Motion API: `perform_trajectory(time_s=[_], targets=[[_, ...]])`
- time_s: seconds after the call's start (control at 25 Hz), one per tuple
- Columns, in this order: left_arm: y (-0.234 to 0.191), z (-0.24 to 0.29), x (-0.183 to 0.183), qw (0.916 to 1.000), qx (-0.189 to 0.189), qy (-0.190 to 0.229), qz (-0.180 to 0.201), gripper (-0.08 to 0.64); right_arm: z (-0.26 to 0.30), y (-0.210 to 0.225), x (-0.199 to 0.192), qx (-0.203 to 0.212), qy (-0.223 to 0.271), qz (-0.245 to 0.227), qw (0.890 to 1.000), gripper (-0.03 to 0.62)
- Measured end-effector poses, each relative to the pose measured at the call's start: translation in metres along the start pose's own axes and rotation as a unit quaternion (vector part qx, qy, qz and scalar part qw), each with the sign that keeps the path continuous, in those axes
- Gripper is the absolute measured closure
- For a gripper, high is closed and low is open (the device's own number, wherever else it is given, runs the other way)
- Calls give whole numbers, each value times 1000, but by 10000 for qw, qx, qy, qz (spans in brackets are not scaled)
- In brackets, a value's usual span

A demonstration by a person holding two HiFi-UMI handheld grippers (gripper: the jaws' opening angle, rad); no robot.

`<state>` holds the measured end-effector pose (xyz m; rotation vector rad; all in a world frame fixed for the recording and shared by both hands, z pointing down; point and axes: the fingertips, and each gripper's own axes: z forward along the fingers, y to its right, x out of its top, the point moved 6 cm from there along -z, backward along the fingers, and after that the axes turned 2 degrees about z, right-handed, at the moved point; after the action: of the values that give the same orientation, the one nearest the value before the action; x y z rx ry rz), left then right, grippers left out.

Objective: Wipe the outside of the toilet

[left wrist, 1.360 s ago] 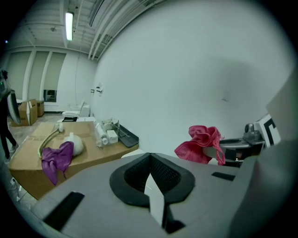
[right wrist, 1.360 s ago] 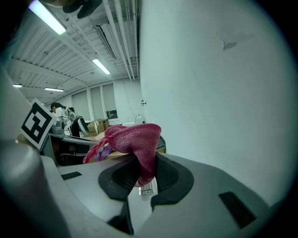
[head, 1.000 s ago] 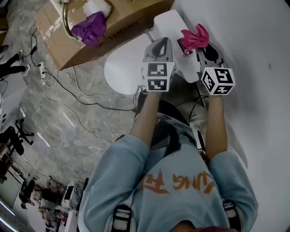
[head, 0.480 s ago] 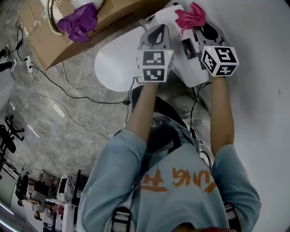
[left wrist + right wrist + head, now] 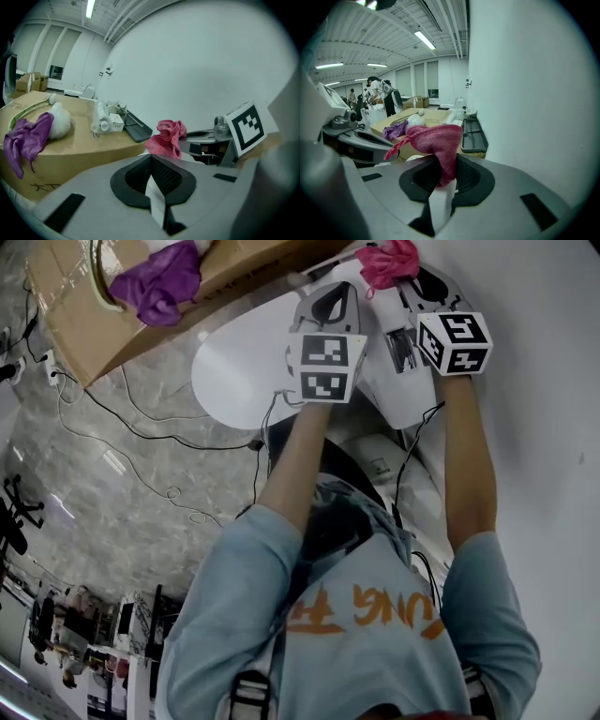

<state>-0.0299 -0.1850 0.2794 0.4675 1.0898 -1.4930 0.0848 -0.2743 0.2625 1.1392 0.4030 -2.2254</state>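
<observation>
In the head view, the smooth white toilet point(image 5: 234, 381) sat in front of the person, next to a brown cardboard box point(image 5: 75, 324). In the left gripper view, the left gripper point(image 5: 151, 164) was closed with nothing in it. In the right gripper view, the right gripper point(image 5: 443, 177) pinched a soft pink knitted cloth point(image 5: 436, 138).

Purple cloth point(image 5: 155, 282) draped on a cardboard box point(image 5: 239, 268); black cables point(image 5: 251, 443) trail over the marble floor point(image 5: 103, 521)

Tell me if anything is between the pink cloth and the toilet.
Nothing visible does. The right hand-held gripper is shut on the pink cloth right by the white toilet; the left hand-held gripper, shut and empty, sits beside it, not between.
</observation>
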Motion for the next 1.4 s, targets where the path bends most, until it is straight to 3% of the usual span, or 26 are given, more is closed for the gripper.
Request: perform_trajectory(time_s=[0.56,0.92,1.4], targets=[[8,4,-11,9994,-254,-209,97,538,-10,-5,-35,188,-571,-808,9949,514],[19,-17,-37,9994,-45,-339,-56,538,-42,-8,-60,107,-539,-528,9971,514],[57,-36,-67,9982,-207,-525,206,538,-75,-13,-88,-151,-422,-114,9989,514]])
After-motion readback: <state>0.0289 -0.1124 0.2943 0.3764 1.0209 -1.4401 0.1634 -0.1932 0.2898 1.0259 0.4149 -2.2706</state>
